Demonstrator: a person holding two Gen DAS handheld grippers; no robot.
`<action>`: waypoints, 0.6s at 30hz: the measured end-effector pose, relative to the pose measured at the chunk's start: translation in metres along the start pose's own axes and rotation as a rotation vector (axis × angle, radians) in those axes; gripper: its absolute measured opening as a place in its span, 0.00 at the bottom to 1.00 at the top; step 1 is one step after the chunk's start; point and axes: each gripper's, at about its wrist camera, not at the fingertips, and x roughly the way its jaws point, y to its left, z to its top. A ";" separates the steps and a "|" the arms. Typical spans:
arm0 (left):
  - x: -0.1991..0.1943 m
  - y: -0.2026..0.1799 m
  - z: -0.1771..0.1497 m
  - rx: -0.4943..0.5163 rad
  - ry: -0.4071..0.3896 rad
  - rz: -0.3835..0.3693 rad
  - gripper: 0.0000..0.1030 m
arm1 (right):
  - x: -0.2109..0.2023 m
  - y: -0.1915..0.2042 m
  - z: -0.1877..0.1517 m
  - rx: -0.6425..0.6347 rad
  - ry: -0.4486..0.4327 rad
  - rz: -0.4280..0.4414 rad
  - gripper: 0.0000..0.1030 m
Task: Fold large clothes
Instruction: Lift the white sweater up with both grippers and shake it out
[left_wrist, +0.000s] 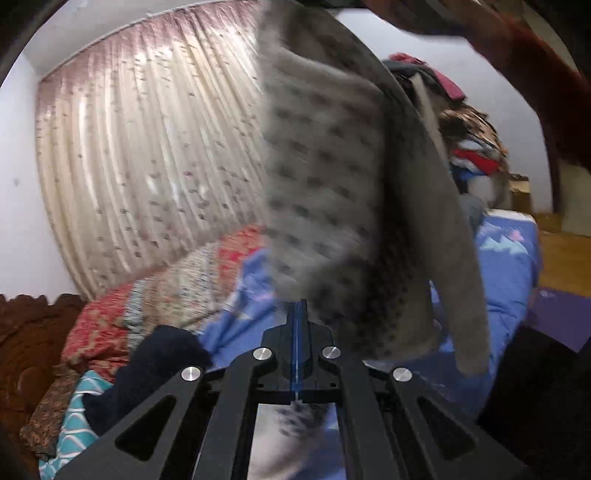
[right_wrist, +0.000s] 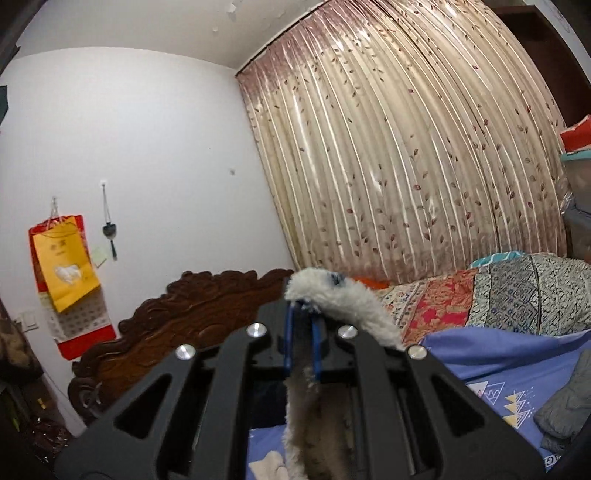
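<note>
Left wrist view: the left gripper (left_wrist: 297, 314) had its blue-lined jaws closed tight on an edge of the large grey fleece garment with a darker dotted pattern (left_wrist: 325, 177). The garment hung in the air, blurred, above the blue bedsheet printed with small triangles (left_wrist: 509, 266), well clear of the red patterned quilt (left_wrist: 155, 288) bunched along the bed's far edge beneath the pale pleated curtain (left_wrist: 147, 155). A dark navy cloth (left_wrist: 147, 365) lay at the bed's left edge.

Right wrist view: the right gripper (right_wrist: 302, 308) was also clamped on the fleece garment, its white fluffy lining (right_wrist: 332, 291) curled over the fingertips and trailing down between them. The carved dark wooden headboard (right_wrist: 177, 317) stood at the bed's head.

Judgement: this was the lift-and-spread step. To do it well, both grips should stay firm at matching edges, hands drawn apart level until the cloth hangs flat, then lowered onto the bare middle of the sheet, away from the quilt.
</note>
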 end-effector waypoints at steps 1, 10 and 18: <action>0.006 -0.009 -0.002 0.006 -0.002 -0.002 0.23 | 0.002 -0.001 0.002 -0.006 0.003 -0.006 0.08; 0.037 -0.060 -0.005 0.077 -0.096 0.225 0.24 | -0.005 0.023 0.013 -0.060 0.002 0.005 0.08; 0.046 -0.098 0.005 0.204 -0.249 0.550 0.24 | -0.007 0.026 0.015 -0.063 0.011 0.021 0.08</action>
